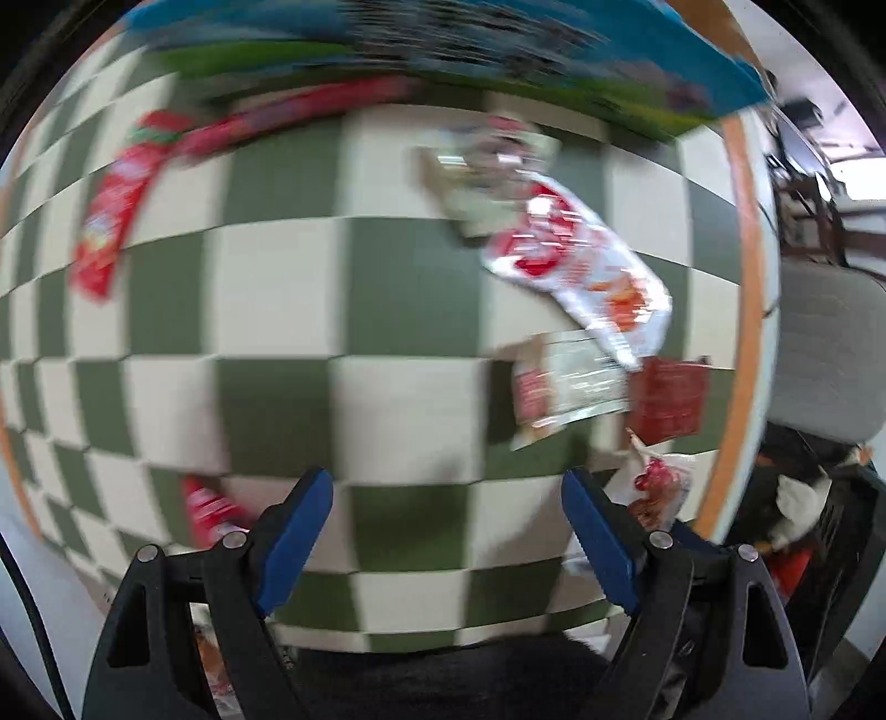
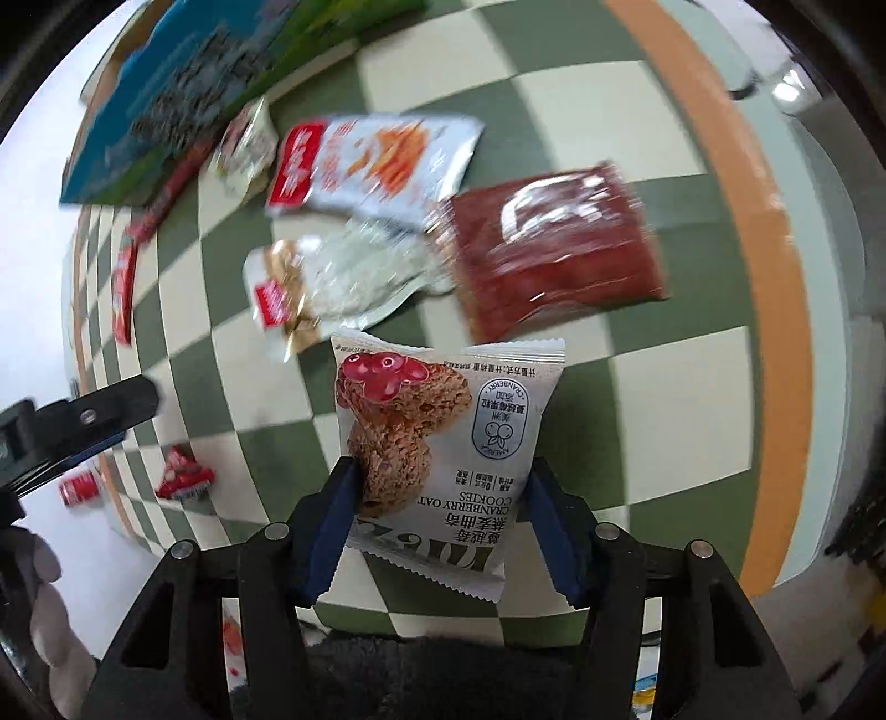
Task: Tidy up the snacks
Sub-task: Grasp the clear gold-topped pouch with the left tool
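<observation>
My right gripper (image 2: 440, 487) is shut on a white cranberry oat cookie packet (image 2: 443, 437), held above the checkered cloth. Beyond it lie a dark red packet (image 2: 554, 249), a white-and-gold packet (image 2: 332, 282) and a silver-and-red chip bag (image 2: 371, 163). My left gripper (image 1: 448, 498) is open and empty over the cloth; it also shows at the left edge of the right wrist view (image 2: 94, 412). In the left wrist view the chip bag (image 1: 581, 266), the white-and-gold packet (image 1: 565, 387), the dark red packet (image 1: 670, 396) and the held cookie packet (image 1: 659, 487) are at the right.
A blue-and-green box (image 2: 183, 94) stands at the far edge, also in the left wrist view (image 1: 443, 50). Long red packets (image 1: 111, 216) lie at the left. A small red packet (image 2: 183, 476) lies near the cloth's orange-trimmed edge (image 2: 742, 183). A grey chair (image 1: 825, 354) stands beyond the table.
</observation>
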Action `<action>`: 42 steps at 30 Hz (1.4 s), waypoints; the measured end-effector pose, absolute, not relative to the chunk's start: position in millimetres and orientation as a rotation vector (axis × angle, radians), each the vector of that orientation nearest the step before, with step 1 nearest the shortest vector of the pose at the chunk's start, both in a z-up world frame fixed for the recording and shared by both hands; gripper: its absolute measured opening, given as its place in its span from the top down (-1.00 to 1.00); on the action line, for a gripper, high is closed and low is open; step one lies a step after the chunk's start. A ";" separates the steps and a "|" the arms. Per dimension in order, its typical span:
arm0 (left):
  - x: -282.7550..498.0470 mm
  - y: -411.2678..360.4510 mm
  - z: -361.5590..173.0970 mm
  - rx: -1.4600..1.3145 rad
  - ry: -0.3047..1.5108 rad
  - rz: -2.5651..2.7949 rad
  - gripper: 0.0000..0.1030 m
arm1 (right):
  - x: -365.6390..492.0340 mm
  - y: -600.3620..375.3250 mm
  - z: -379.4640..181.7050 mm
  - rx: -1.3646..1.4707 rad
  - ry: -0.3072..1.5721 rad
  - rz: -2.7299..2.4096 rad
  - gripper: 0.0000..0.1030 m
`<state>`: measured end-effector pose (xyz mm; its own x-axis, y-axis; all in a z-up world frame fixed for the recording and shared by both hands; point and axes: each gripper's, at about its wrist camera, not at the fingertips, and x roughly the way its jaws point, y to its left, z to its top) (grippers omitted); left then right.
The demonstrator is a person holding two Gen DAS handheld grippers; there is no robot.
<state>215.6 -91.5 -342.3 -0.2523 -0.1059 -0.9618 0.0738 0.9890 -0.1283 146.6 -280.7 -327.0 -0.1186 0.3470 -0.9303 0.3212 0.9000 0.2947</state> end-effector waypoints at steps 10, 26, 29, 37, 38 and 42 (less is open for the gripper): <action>241.2 -146.8 -402.5 0.041 1.909 -0.183 -0.03 | 165.0 -337.4 -319.1 0.591 1.655 -0.066 -0.22; 222.0 -119.1 -325.2 0.080 1.721 -0.188 0.79 | 170.7 -340.5 -292.9 0.565 1.594 -0.031 -0.21; 222.0 -112.7 -311.1 0.096 1.692 -0.200 0.79 | 176.7 -336.3 -282.5 0.554 1.578 -0.005 -0.21; 225.1 -140.5 -322.0 0.514 1.567 -0.509 0.48 | 189.1 -329.9 -271.3 0.528 1.557 0.021 -0.21; 225.8 -143.4 -329.3 0.546 1.582 -0.531 0.47 | 187.9 -330.6 -271.3 0.525 1.557 0.021 -0.21; 230.9 -152.5 -357.4 0.668 1.655 -0.591 0.47 | 182.1 -336.2 -275.0 0.540 1.562 0.009 -0.21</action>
<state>230.9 -152.5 -357.4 -0.1392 0.1087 -0.9843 0.7076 0.7062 -0.0220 182.1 -336.2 -275.0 0.0335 0.3394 -0.9401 0.3289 0.8844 0.3310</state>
